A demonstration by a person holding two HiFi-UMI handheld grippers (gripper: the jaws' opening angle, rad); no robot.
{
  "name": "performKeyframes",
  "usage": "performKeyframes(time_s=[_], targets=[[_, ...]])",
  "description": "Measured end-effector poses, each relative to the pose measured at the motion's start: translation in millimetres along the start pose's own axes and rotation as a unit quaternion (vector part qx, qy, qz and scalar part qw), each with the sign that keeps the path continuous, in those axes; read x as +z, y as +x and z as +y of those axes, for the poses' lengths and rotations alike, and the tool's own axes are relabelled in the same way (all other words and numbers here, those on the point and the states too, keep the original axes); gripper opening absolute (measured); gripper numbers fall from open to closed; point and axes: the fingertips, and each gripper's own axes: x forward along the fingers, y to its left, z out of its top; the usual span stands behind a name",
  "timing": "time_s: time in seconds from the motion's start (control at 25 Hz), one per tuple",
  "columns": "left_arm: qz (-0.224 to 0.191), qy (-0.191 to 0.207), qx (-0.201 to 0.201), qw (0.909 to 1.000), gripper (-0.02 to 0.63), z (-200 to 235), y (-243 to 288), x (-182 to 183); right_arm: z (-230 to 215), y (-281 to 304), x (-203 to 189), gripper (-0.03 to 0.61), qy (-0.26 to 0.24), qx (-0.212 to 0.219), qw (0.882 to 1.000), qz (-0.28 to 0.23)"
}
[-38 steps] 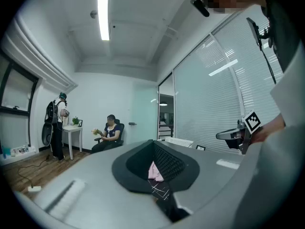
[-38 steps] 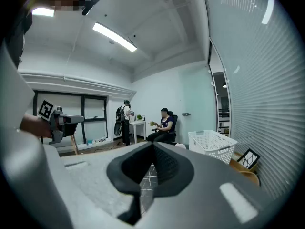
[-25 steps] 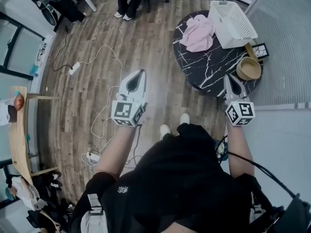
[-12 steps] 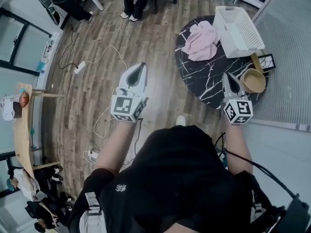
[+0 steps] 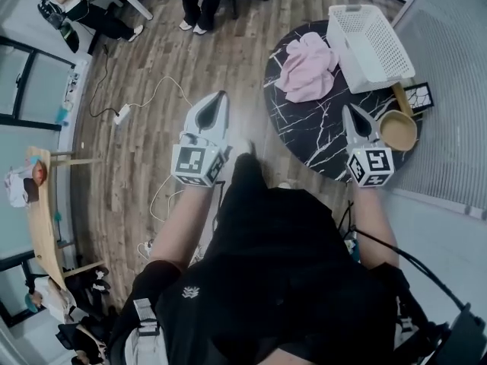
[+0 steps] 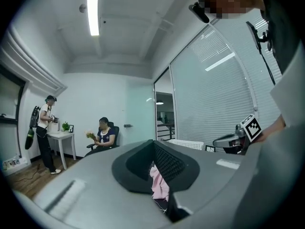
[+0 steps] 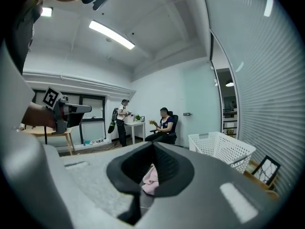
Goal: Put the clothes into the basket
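Note:
A crumpled pink garment (image 5: 308,67) lies on the round black marble table (image 5: 304,131), just left of the empty white slatted basket (image 5: 369,36). My left gripper (image 5: 221,96) is shut and empty, held over the wooden floor left of the table. My right gripper (image 5: 348,109) is shut and empty over the table's near edge, short of both garment and basket. In the left gripper view the jaws (image 6: 153,142) meet, with the pink garment (image 6: 159,182) showing beyond them. The right gripper view shows the garment (image 7: 151,175) ahead of the shut gripper (image 7: 153,144) and the basket (image 7: 221,147) to the right.
A wooden bowl (image 5: 397,130) and a small picture frame (image 5: 417,96) stand at the table's right edge. White cables and a power strip (image 5: 122,114) lie on the floor at left. Two people (image 7: 162,125) are at the far end of the room.
Both grippers have moved forward toward the table. The right one now reaches over the table's near edge; both stay shut and empty.

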Motion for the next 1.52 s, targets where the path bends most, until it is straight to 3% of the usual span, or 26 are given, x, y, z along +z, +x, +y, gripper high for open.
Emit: performKeyframes(time_s=[0.32, 0.56, 0.88, 1.2, 1.36, 1.52], targets=[[0.007, -0.009, -0.08, 0.9967, 0.006, 16, 106, -11, -45, 35, -10, 0.002, 0.019, -0.067, 0.997, 0.013], [0.002, -0.005, -0.161, 0.9869, 0.006, 38, 208, -12, -76, 79, -5, 0.002, 0.036, -0.135, 0.99, 0.026], [0.012, 0.001, -0.279, 0.9602, 0.006, 60, 328, -24, -101, 147, 3, 0.002, 0.064, -0.228, 0.971, 0.046], [0.012, 0.017, -0.375, 0.9268, 0.006, 60, 401, -46, -111, 194, 12, 0.002, 0.074, -0.295, 0.951, 0.057], [0.013, 0.006, -0.405, 0.9141, 0.006, 53, 426, -55, -117, 206, 6, 0.002, 0.081, -0.32, 0.942, 0.065], [0.021, -0.004, -0.421, 0.9066, 0.006, 47, 438, -69, -114, 219, -1, 0.002, 0.086, -0.318, 0.941, 0.073]])
